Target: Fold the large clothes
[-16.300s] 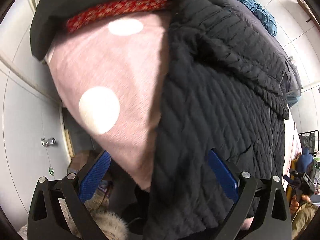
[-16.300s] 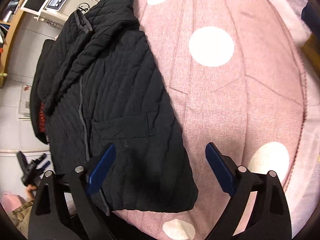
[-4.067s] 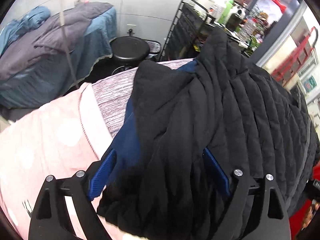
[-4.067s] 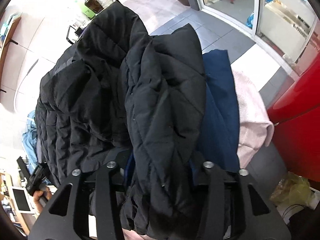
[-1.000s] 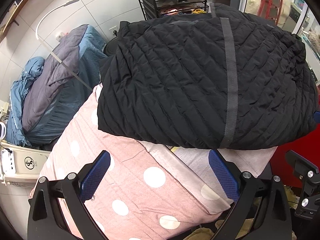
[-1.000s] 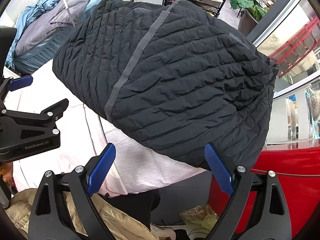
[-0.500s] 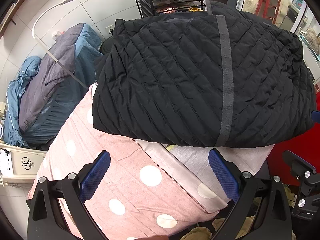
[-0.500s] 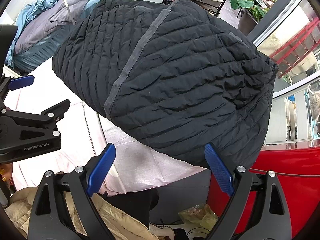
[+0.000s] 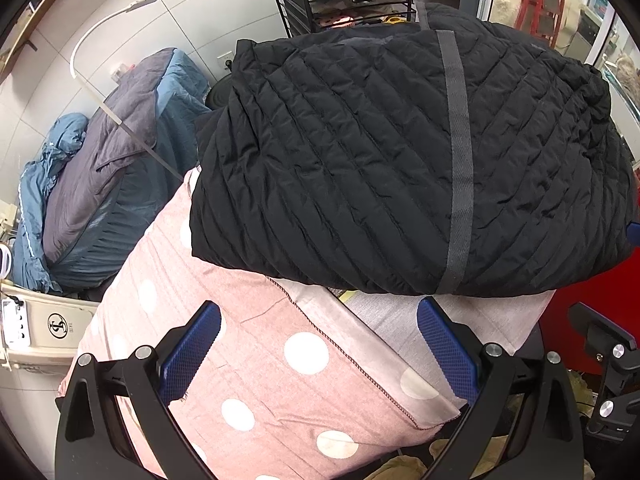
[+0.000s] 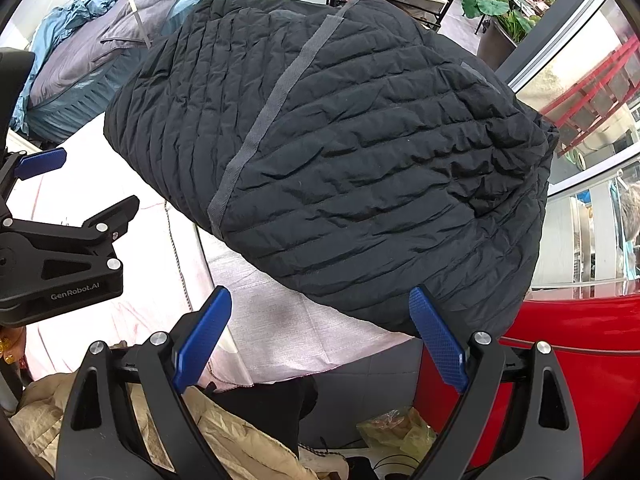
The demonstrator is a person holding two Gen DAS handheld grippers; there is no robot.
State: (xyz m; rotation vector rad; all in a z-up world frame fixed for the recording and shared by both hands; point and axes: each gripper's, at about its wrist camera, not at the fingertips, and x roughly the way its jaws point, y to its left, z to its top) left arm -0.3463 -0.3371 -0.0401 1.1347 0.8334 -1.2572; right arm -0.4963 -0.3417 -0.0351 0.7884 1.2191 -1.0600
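A black quilted jacket (image 9: 400,168) lies folded into a thick bundle, a grey strap running across its top, on a bed covered by a pink sheet with white dots (image 9: 248,356). The same jacket (image 10: 340,160) fills the right wrist view. My left gripper (image 9: 318,346) is open over the pink sheet, short of the jacket's near edge, holding nothing. My right gripper (image 10: 320,336) is open too, just below the jacket's lower edge. The left gripper's body (image 10: 60,256) shows at the left of the right wrist view.
A second bed with blue and grey bedding (image 9: 104,168) stands at the left beside a white lamp arm (image 9: 108,60). A black wire rack (image 9: 344,4) stands behind. A red cabinet (image 10: 560,380) sits at the right. Beige clothing (image 10: 224,436) lies on the floor below.
Both grippers have drawn slightly nearer the folded jacket over the last second. Some seconds earlier the right gripper was shut on the jacket; it has since let go.
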